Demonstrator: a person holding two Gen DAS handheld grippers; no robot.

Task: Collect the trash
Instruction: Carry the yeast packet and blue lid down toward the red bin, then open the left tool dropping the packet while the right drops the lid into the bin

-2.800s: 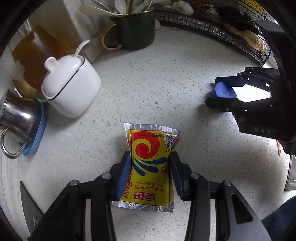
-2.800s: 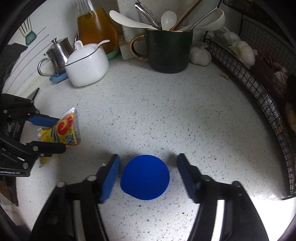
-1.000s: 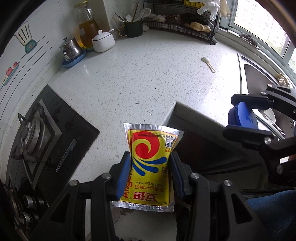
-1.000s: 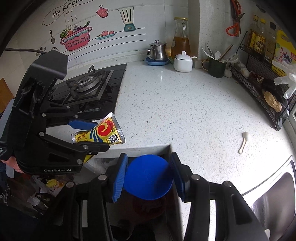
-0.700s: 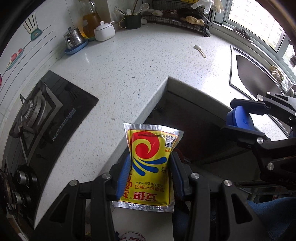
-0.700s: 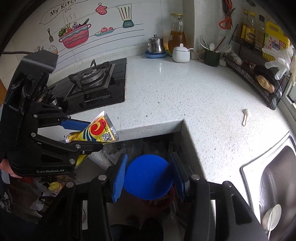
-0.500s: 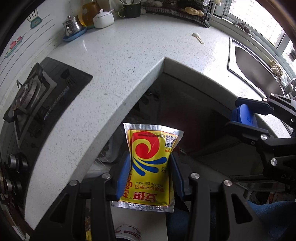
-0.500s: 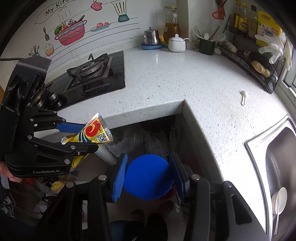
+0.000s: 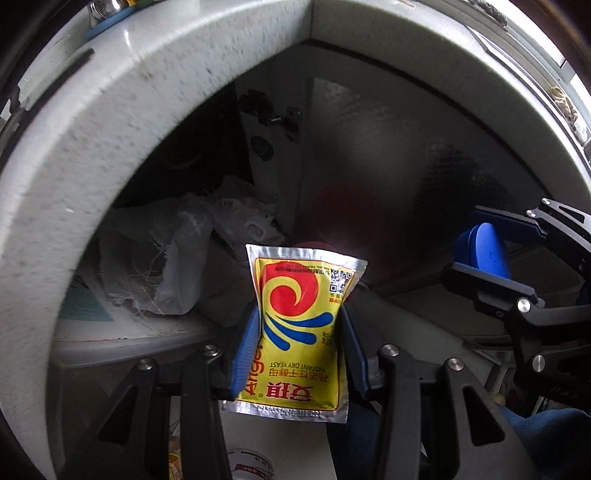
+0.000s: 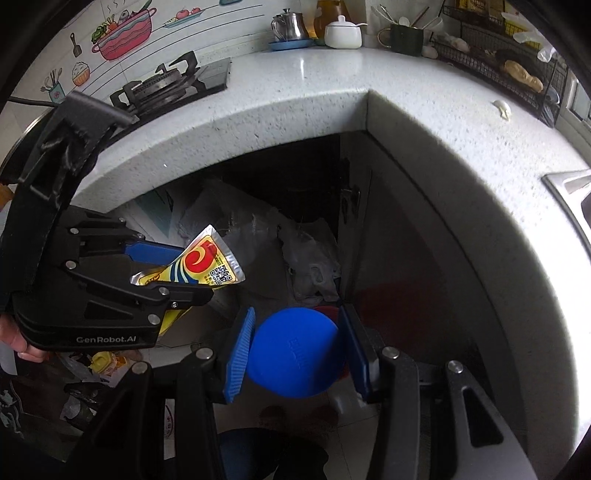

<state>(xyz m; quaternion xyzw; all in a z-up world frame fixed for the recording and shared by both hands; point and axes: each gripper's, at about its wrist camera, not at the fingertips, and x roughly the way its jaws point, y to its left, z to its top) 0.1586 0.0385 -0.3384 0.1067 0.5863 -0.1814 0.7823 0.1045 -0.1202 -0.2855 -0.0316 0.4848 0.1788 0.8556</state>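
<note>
My left gripper (image 9: pixel 300 325) is shut on a yellow and red yeast packet (image 9: pixel 301 325) with silver edges, held upright below the countertop edge. My right gripper (image 10: pixel 297 332) is shut on a round blue lid (image 10: pixel 295 352). In the left wrist view that blue lid (image 9: pixel 485 254) and the right gripper (image 9: pixel 487 254) hang at the right. In the right wrist view the left gripper (image 10: pixel 173 275) with the packet (image 10: pixel 199 267) is at the left. Both point down into the open space under the white speckled counter (image 10: pixel 332 99). A red rim (image 10: pixel 325 308) peeks out just behind the lid.
Crumpled grey plastic bags (image 9: pixel 184 254) lie in the dark cabinet recess. Its open door (image 10: pixel 388 229) stands to the right. A gas hob (image 10: pixel 166 88), kettle (image 10: pixel 288 24), white sugar pot (image 10: pixel 341 31) and wire rack (image 10: pixel 498 62) are on the counter. Litter (image 10: pixel 103 363) lies on the floor.
Both grippers have sunk from above the counter to below its edge, facing the cabinet recess. Each keeps its hold, packet on the left and blue lid on the right.
</note>
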